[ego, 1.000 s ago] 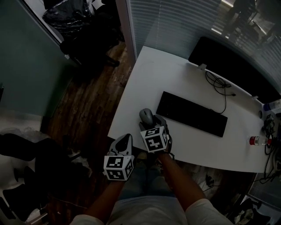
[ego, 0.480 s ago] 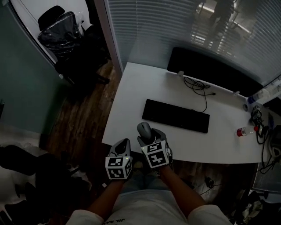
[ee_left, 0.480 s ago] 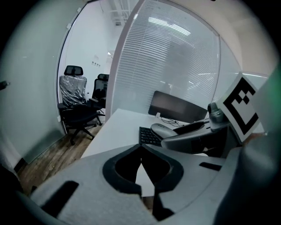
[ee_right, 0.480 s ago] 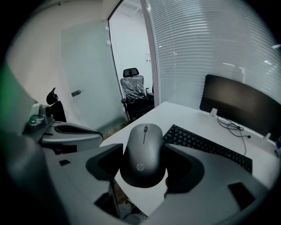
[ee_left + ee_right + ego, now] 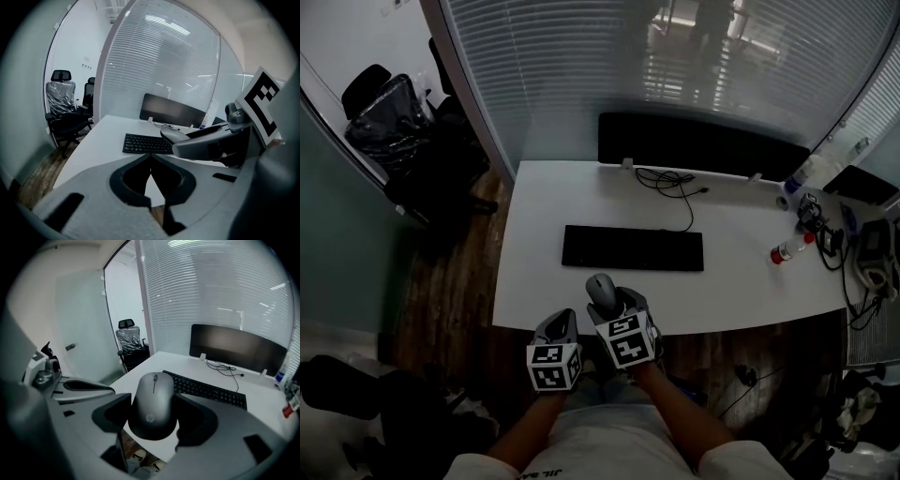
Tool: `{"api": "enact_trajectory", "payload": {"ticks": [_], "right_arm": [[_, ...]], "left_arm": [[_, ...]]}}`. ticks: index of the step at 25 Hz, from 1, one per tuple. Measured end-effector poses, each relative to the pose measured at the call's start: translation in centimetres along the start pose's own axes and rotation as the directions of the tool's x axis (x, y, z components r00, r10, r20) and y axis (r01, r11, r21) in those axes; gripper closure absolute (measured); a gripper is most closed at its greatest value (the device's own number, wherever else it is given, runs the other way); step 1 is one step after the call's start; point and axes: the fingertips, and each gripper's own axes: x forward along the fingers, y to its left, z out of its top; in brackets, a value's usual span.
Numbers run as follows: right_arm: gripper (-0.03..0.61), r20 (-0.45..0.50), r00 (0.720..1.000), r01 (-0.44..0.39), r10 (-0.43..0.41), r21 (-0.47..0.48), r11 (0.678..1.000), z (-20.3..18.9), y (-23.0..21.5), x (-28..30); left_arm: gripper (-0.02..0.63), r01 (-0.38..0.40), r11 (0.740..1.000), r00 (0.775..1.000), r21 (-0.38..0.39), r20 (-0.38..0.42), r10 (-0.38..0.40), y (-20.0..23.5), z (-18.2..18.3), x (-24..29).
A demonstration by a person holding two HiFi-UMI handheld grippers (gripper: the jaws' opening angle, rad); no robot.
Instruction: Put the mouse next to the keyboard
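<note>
Your right hand-held gripper is clamped on the mouse, holding it over the near edge of the worktop, near the keyboard but apart from it. Your left hand-held gripper has its jaws together and empty, just off that edge.

from my feed i see a white table standing on a dark wooden floor. a long dark panel stands upright along its far edge, in front of slatted blinds. a black cable lies looped on the table just in front of the panel. toward the right end a clear bottle with a red band lies on its side, near a tangle of wires. off to the left, well apart from the table, i make out a plastic-wrapped office chair.
</note>
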Motion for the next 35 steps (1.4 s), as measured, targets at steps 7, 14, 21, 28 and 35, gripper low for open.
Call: {"api": "enact_trajectory", "payload": {"ticks": [7, 14, 21, 28, 35], "right_arm": [[0.282, 0.008, 0.998, 0.063, -0.064, 0.065, 0.996, -1.4, -3.5, -2.7], [0.282, 0.007, 0.988, 0.149, -0.153, 0.175, 0.973, -4.1, -9.2, -5.8], [0.282, -0.028, 0.963, 0.265, -0.266, 0.246, 0.932, -8.2, -16.8, -9.0], [0.282, -0.073, 0.942, 0.333, -0.327, 0.298, 0.895, -11.1, -22.5, -11.1], [0.282, -0.109, 0.932, 0.361, -0.345, 0.319, 0.876, -13.3, -26.6, -10.0]], "left_arm": [[0.615, 0.048, 0.998, 0.999, 0.04, 0.007, -0.049, -3.2, 1.1, 1.0], [0.615, 0.116, 0.989, 0.993, 0.089, -0.002, -0.116, -7.8, 1.8, 3.4], [0.615, 0.205, 0.968, 0.979, 0.141, -0.034, -0.202, -13.9, 2.1, 7.1], [0.615, 0.273, 0.943, 0.962, 0.19, -0.065, -0.265, -19.0, 2.2, 10.3], [0.615, 0.293, 0.937, 0.955, 0.19, -0.097, -0.279, -20.8, 1.0, 13.0]]}}
